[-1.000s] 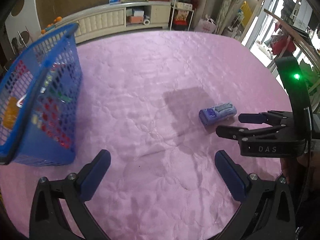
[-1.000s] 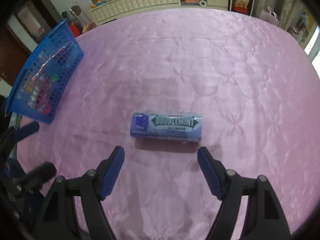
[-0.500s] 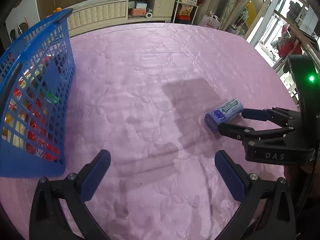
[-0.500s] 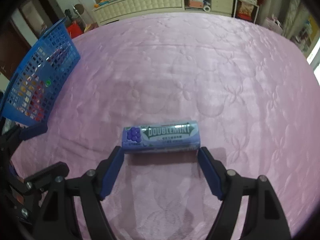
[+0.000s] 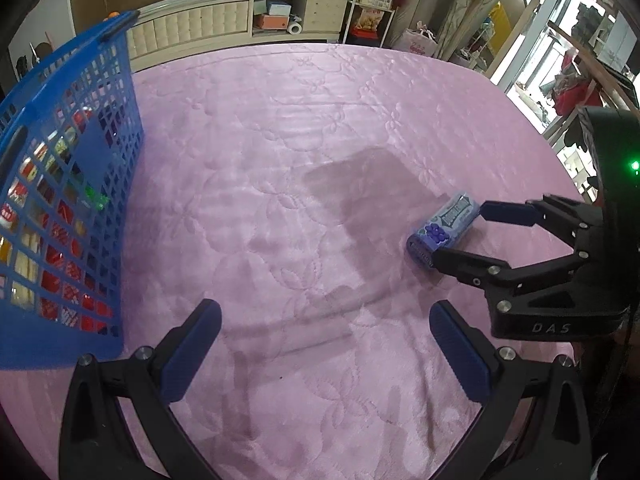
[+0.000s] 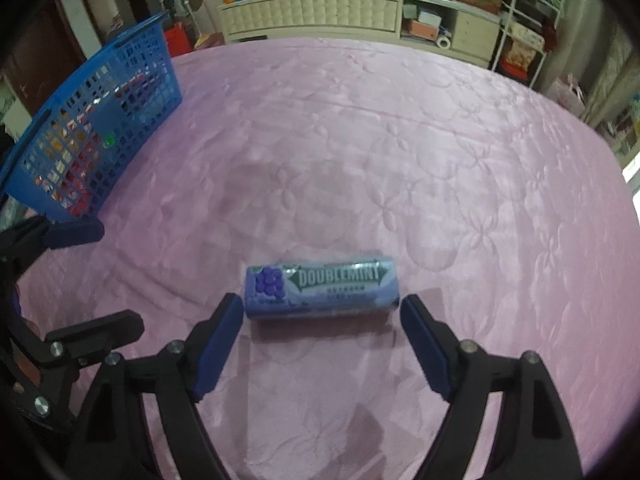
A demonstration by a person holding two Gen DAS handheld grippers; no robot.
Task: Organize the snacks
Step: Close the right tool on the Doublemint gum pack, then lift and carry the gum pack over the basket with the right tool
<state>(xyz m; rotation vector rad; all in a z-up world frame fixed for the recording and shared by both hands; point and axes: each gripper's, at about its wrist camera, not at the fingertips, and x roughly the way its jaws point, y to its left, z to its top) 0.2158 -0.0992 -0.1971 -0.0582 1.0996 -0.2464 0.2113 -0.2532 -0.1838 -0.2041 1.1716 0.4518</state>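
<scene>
Doublemint purple gum pack (image 6: pixel 322 292) lay on the pink quilted cloth (image 6: pixel 360 140), bracketed lengthwise by the right gripper (image 6: pixel 322 312) whose jaws had just widened, ungripped; squeezing endwise could've popped it loose, left gripper (image 5: pixel 324 332) idle, spread.

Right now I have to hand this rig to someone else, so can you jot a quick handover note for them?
Right gripper: open, jaws just widened, straddling the gum pack's ends; pads not yet pressing.
Left gripper: open, holding nothing, over bare cloth.
Gum pack lies flat on the cloth, the only snack outside the basket.
Basket stands at the left, already holding snacks.
Done: other snacks binned.
Left: close on the gum, lift it, drop it in the basket.
</scene>
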